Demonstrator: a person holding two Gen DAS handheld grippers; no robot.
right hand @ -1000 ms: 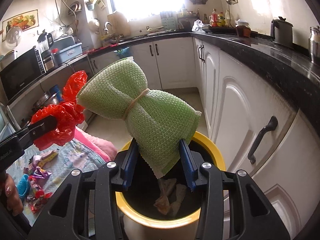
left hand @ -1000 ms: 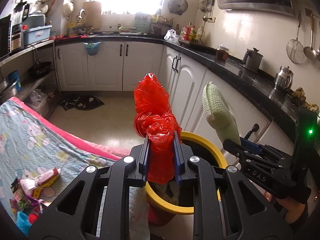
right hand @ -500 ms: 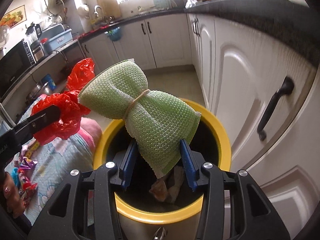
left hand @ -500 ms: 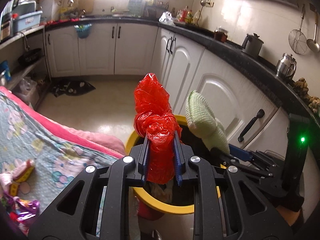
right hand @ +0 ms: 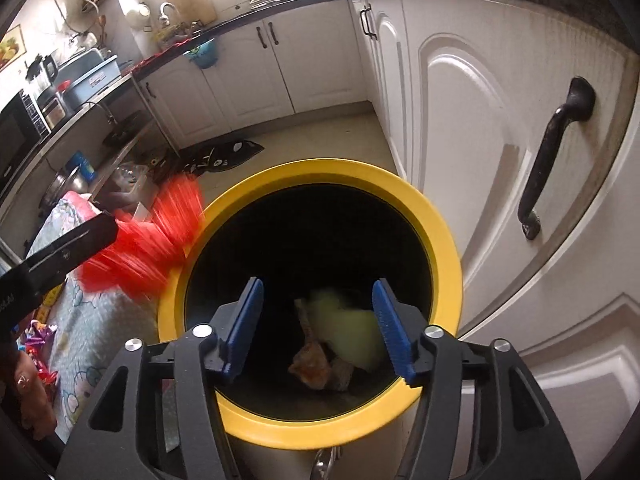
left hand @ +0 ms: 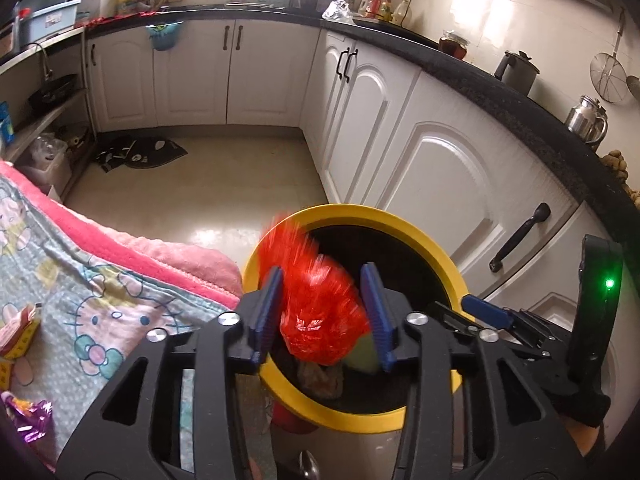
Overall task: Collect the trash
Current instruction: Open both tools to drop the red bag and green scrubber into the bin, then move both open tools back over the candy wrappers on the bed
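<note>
The left gripper [left hand: 326,314] tilts downward, its blue-padded jaws opening with clear gaps on both sides. The right gripper [right hand: 320,326] (also angled down) is opening too, pads pressing nothing.

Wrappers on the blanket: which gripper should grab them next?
Likely left. The left gripper, jaws opening around the falling red bag, sits beside the blanket holding the wrappers. The right gripper, opening over the dropped green cloth, is nearer the cabinets.

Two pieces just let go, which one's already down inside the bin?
The pale green mesh cloth, blurred low inside the yellow-rimmed trash bin. The crumpled red plastic bag is higher, at rim level between the left tongs, whose jaws are opening.
</note>
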